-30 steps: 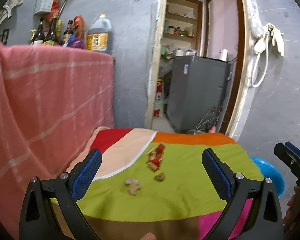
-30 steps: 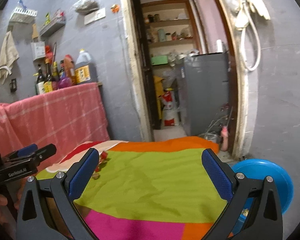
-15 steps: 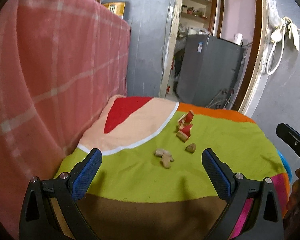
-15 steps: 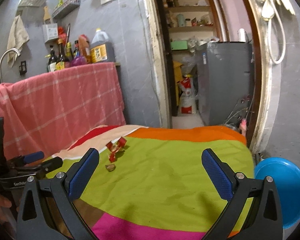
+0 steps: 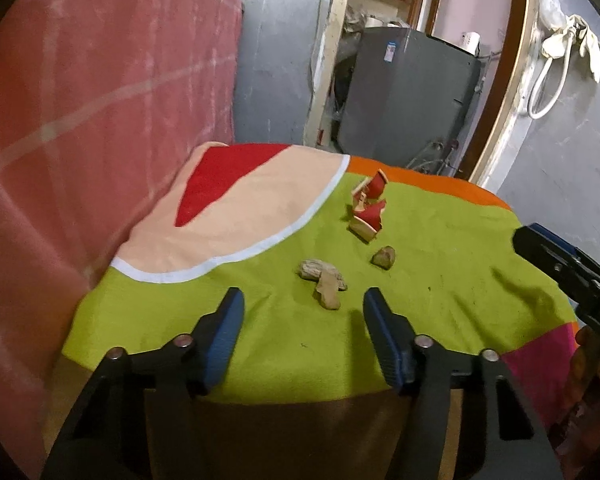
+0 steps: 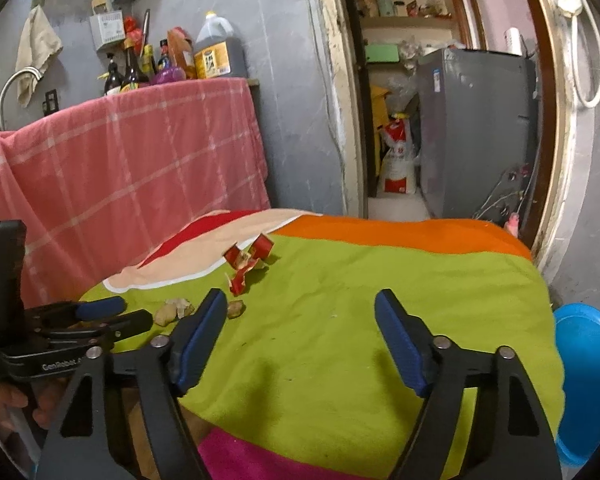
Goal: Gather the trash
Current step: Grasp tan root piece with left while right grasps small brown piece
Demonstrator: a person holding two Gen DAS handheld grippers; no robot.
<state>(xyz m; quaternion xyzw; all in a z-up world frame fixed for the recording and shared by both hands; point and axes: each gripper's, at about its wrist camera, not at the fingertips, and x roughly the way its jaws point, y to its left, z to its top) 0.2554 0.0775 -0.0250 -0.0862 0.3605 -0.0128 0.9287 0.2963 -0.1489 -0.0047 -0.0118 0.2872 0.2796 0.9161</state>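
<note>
Trash lies in a small scatter on the green part of a bright patchwork cloth [image 5: 440,280]: a tan, ginger-like scrap [image 5: 324,280], a smaller brown lump [image 5: 384,257] just beside it, and beyond those some torn red wrapper pieces [image 5: 370,210]. The left gripper [image 5: 303,304] hangs low over the cloth just short of the tan scrap, its jaws closing, about half open, with nothing between them yet. The right gripper [image 6: 300,306] sits further over toward the blue basin [image 6: 586,376], which stands off the cloth's edge; its jaws are closing too, still fairly wide and empty over bare green fabric.

This looks like the approach to the first pick, none of the litter lifted so far. Next the left hand would need to push forward and down until the tan scrap sits between the pads, then squeeze. The basin may be where the trash goes, though its inside is hard to see.
</note>
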